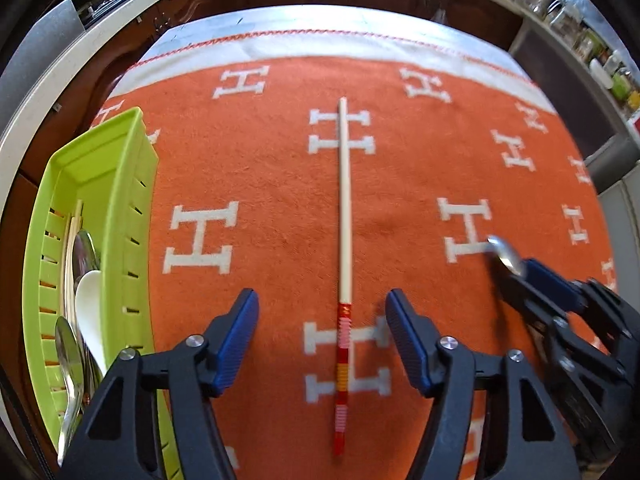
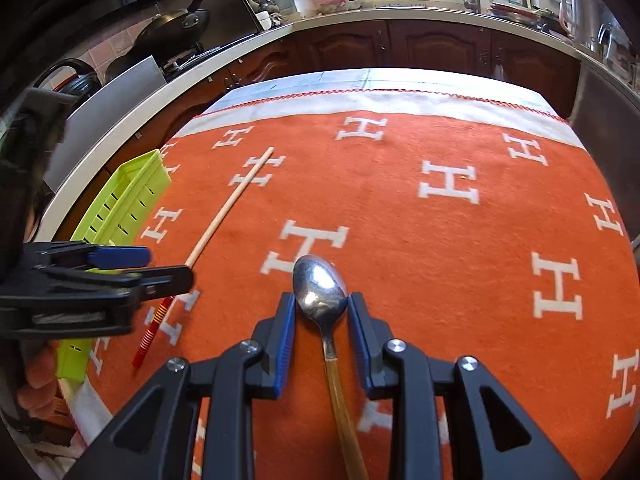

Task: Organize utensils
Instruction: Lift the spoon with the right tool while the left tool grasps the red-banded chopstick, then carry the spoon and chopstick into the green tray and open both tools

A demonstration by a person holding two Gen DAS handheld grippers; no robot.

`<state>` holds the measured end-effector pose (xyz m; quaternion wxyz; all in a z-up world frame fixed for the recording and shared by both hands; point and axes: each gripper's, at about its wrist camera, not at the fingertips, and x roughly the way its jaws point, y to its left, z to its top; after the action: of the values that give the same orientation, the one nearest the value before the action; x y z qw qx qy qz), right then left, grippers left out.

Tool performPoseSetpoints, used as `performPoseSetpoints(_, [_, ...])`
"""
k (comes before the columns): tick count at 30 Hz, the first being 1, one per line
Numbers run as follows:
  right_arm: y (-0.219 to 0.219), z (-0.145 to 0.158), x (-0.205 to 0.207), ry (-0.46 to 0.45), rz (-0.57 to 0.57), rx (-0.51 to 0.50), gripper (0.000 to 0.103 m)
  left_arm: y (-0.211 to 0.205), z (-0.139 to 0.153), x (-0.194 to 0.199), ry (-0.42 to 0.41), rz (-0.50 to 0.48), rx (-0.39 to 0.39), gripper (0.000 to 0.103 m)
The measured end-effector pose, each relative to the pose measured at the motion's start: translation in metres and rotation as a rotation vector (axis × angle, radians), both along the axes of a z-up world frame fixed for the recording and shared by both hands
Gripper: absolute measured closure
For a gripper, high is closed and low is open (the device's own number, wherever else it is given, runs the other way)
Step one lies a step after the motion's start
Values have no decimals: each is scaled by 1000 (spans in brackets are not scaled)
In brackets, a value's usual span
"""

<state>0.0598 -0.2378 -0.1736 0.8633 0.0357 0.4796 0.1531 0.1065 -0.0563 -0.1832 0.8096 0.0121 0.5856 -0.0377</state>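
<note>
Straddling the chopstick (image 1: 344, 216), left gripper (image 1: 322, 340) fingers gape; right gripper (image 2: 321, 332) fingers flank the spoon (image 2: 320, 284), contact unclear.

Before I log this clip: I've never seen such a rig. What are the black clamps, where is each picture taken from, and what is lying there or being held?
They are hand-held grippers, one per hand, each with a fisheye camera looking along its fingers. In the left wrist view, the left gripper is open over a chopstick lying on the orange cloth. A green tray at the left holds spoons. In the right wrist view, the right gripper straddles a metal spoon; whether the fingers are actually pinching it is unclear.
</note>
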Motion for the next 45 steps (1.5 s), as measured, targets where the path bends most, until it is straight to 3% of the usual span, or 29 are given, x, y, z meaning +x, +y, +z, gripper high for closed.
performPoseSetpoints(5, [-7, 1, -4, 17, -12, 24, 76, -7, -1, -2, -56, -6, 32, 41])
performPoseSetpoints(8, [-10, 3, -7, 4, -19, 15, 75, -11, -1, -11, -116, -32, 28, 53])
performPoseSetpoints(9, [-10, 3, -8, -1, -19, 3, 75, -13, 0, -15, -131, -44, 23, 65])
performPoseSetpoints(10, [-9, 4, -9, -5, -18, -7, 75, -17, 0, -19, -151, -62, 21, 83])
performPoseSetpoints(12, [-8, 5, -12, -9, -11, -27, 74, -25, 0, -23, -173, -80, 33, 99])
performPoseSetpoints(14, [-5, 5, -15, -10, 1, -43, 74, -27, 1, -26, -188, -75, 36, 100])
performPoseSetpoints(17, [0, 5, -23, -25, 17, -84, 74, -14, 4, -24, -171, -43, -43, 100])
performPoseSetpoints(23, [10, 1, -27, -46, 22, -194, 76, 15, 21, -25, -152, 9, -97, 100])
performPoseSetpoints(24, [10, 1, -26, -45, 13, -203, 80, 21, 28, -27, -156, 16, -106, 100])
performPoseSetpoints(25, [10, 1, -24, -38, 10, -203, 94, 27, 35, -29, -162, 21, -114, 100])
performPoseSetpoints(26, [9, 2, -22, -26, 1, -201, 97, 35, 46, -33, -176, 28, -119, 100])
performPoseSetpoints(30, [2, 4, -13, 37, -46, -137, 97, 64, 76, -47, -224, 56, -100, 100])
performPoseSetpoints(35, [6, 20, 1, 141, -67, 106, 98, 108, 91, -63, -253, 130, -34, 100])
performPoseSetpoints(41, [63, 53, 15, 191, 26, 333, 98, 161, 85, -79, -230, 234, -1, 100])
performPoseSetpoints(45, [109, 65, 29, 223, 61, 483, 97, 173, 76, -85, -216, 248, 10, 100])
